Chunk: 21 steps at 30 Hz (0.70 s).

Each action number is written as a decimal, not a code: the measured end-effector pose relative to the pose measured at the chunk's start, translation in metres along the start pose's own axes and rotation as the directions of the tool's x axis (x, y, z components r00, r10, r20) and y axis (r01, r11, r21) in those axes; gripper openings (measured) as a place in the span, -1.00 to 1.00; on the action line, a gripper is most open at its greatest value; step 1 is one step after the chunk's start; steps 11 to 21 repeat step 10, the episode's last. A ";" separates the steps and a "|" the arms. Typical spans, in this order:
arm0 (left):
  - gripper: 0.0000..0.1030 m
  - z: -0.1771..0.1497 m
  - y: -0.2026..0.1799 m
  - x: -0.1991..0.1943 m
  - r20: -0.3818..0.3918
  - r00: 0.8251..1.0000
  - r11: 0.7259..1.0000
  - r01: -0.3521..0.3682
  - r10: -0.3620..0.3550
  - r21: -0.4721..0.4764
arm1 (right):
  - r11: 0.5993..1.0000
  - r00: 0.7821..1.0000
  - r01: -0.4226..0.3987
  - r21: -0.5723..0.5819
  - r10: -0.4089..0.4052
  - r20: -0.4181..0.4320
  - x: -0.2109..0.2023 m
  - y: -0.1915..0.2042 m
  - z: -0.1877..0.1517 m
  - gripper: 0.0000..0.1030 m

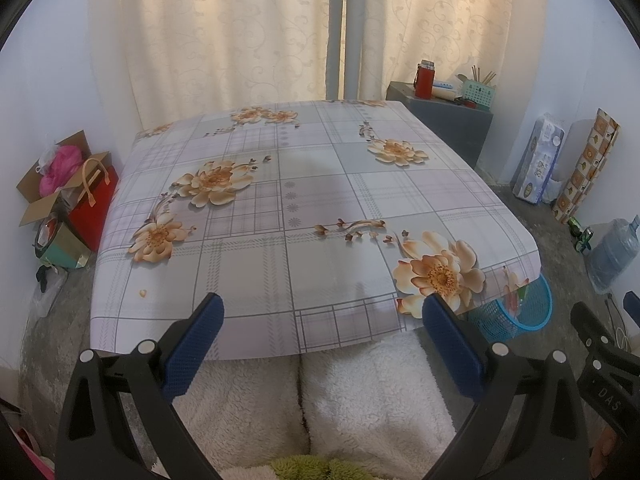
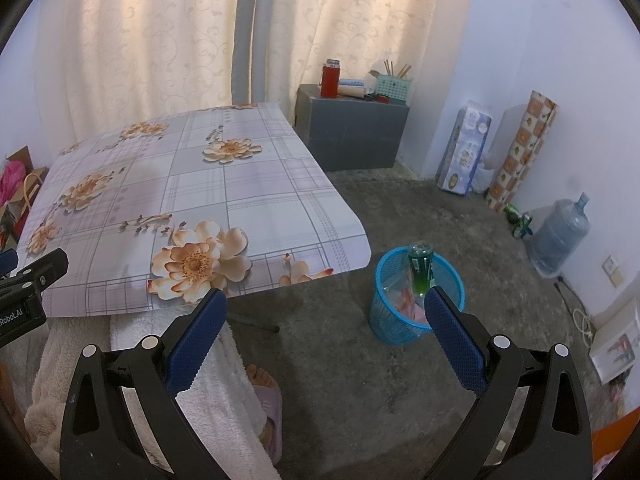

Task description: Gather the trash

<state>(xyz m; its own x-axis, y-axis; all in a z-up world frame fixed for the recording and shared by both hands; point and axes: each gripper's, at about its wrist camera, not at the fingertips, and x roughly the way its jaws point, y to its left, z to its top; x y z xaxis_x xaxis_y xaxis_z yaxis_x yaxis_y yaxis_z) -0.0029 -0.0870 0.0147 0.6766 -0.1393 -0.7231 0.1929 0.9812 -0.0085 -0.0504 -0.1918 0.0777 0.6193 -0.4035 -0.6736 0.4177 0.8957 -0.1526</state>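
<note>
Right claw (image 2: 324,308) wide apart, blue trash basket (image 2: 384,320) just beyond, right of centre.

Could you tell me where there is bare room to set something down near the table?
The table top is bare from curtain edge to near edge. Floor between the blue basket and grey cabinet is free. The left wall is crowded with boxes and bags.

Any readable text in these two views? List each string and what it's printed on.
"DAS": on the black body of the right gripper, at the edge of the left wrist view.
"Robot.AI": on the black body of the left gripper, at the edge of the right wrist view; its start is cut off.
Tissue pack: printing too blurred to read.
Green bottle in the blue basket: label unreadable.
</note>
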 end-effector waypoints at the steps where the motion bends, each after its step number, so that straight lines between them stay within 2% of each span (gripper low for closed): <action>1: 0.89 0.000 -0.001 0.000 0.000 1.000 1.000 0.000 0.000 0.000 | 1.000 1.000 0.000 0.000 0.000 0.000 0.000 0.000 0.000 0.84; 21: 0.89 0.000 -0.002 0.001 -0.001 1.000 1.000 0.007 -0.007 0.004 | 1.000 1.000 0.000 0.000 0.000 -0.001 0.000 0.000 0.000 0.84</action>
